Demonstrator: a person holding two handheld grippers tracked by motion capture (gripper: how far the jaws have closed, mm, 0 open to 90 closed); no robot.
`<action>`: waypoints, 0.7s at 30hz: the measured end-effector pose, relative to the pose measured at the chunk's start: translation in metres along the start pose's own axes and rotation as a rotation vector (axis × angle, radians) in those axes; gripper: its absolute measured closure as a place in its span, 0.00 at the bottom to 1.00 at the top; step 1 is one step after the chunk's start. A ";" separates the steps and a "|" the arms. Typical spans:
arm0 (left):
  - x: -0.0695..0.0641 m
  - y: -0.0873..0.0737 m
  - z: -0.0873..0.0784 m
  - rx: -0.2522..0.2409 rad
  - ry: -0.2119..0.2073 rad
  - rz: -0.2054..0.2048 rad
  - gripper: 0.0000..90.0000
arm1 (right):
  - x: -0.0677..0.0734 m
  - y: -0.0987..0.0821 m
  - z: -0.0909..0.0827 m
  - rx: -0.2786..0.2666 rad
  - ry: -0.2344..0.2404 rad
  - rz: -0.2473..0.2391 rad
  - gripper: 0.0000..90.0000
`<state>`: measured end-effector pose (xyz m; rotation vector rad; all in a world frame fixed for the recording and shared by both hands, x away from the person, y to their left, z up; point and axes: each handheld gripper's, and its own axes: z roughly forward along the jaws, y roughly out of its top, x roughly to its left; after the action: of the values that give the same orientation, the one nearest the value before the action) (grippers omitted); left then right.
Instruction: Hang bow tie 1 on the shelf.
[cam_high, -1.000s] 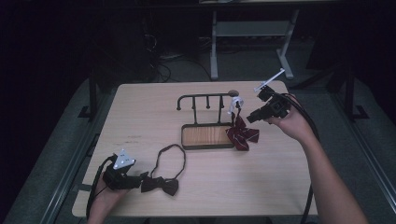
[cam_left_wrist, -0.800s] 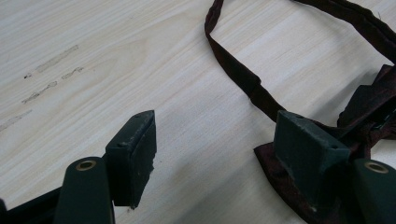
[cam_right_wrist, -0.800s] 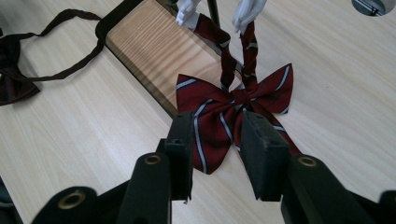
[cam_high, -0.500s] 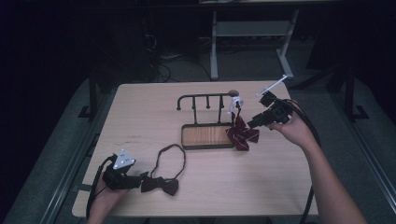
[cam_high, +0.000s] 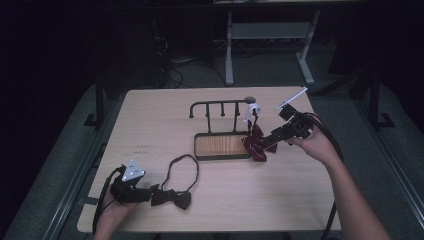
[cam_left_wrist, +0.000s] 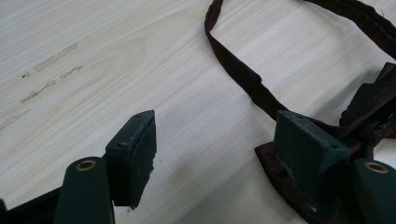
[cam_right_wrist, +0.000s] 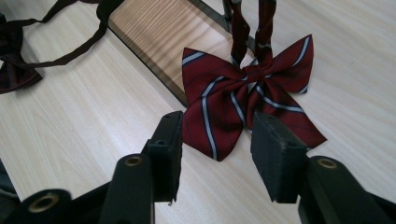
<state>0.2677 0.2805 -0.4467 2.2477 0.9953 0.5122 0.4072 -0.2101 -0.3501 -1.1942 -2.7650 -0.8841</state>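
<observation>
the right gripper (cam_high: 272, 136) is reaching in from the right side of the table (cam_high: 150, 120) with its jaws spread; they have just been opening, and the lower lobe of the striped bow tie (cam_high: 257, 144) is lying between the pads without being pressed by either one. in the right gripper view this maroon bow tie with pale stripes (cam_right_wrist: 247, 100) is resting partly on the table and partly against the edge of the rack base (cam_right_wrist: 159, 32), a dark-framed wooden tray. its neck strap is rising upward out of that view, and in the high view the strap is hanging from the right end of the black peg rack (cam_high: 220, 107), close to a white tag (cam_high: 251, 111). the left gripper (cam_high: 152, 195) is sitting at the near left corner of the table, also with its jaws spread. in the left gripper view one pad is lying against the wing of the dark bow tie (cam_left_wrist: 369, 121) while the other pad is standing over bare wood, well apart from the fabric, so nothing is being pinched. the dark bow tie (cam_high: 172, 199) is lying flat near the front edge, and its strap loop (cam_high: 182, 167) is curving away toward the rack base (cam_high: 220, 146). the two bow ties are lying well apart.
</observation>
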 end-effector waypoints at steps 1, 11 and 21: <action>0.000 0.000 0.000 0.000 0.000 0.001 0.34 | 0.000 -0.001 0.001 0.005 0.001 0.004 0.58; 0.001 -0.001 0.000 -0.001 0.000 -0.003 0.34 | 0.000 -0.012 0.006 0.020 0.011 0.007 0.52; 0.000 0.000 0.000 -0.002 0.002 -0.001 0.34 | 0.002 -0.028 0.007 -0.002 0.013 0.025 0.48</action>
<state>0.2673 0.2805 -0.4469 2.2452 0.9966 0.5152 0.3885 -0.2213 -0.3695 -1.2160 -2.7333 -0.8895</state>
